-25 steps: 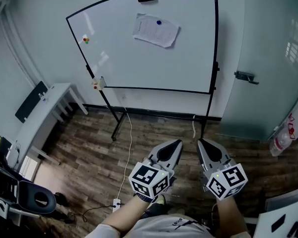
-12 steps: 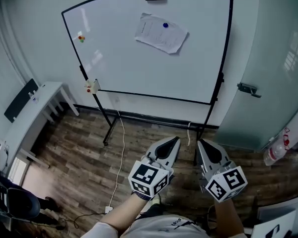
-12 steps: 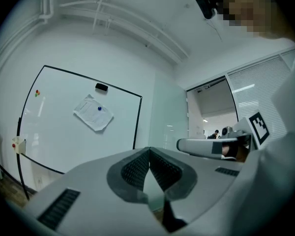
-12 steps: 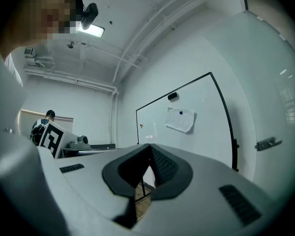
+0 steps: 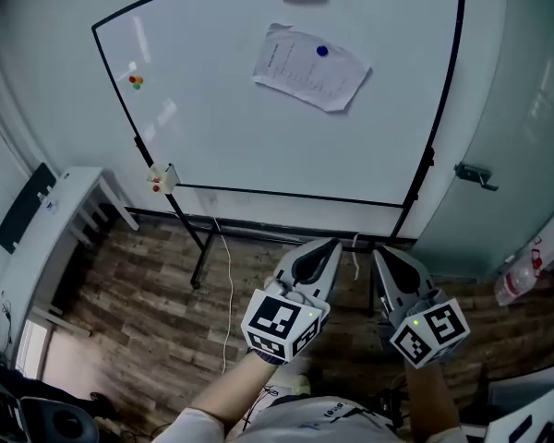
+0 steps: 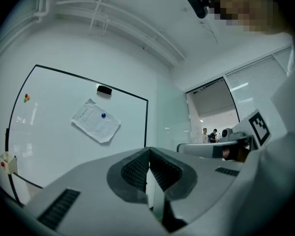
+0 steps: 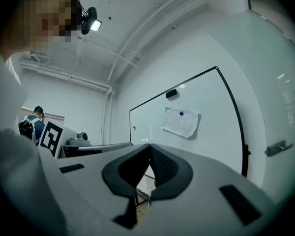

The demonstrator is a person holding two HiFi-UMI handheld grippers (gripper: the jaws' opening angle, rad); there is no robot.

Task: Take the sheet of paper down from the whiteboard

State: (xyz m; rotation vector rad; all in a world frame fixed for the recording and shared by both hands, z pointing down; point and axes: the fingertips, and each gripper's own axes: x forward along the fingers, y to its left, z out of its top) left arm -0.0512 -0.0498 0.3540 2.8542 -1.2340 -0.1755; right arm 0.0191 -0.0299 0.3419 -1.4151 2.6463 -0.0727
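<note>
- The big whiteboard (image 5: 249, 127) stands on legs by the far wall, so things can hang on it.
- The sheet of paper (image 5: 305, 70) hangs crooked, high on the board's right side.
- The left gripper (image 5: 330, 245) and right gripper (image 5: 379, 253) are near the person, both closed and empty, well apart from the paper.
- A small blue magnet (image 5: 322, 52) sits near the paper's top; I think it pins it up.

place: office | cues: whiteboard on a stand (image 5: 258, 137); frosted glass door (image 5: 517, 90); white desk (image 5: 51, 238); wood-look floor (image 5: 138, 321)
</note>
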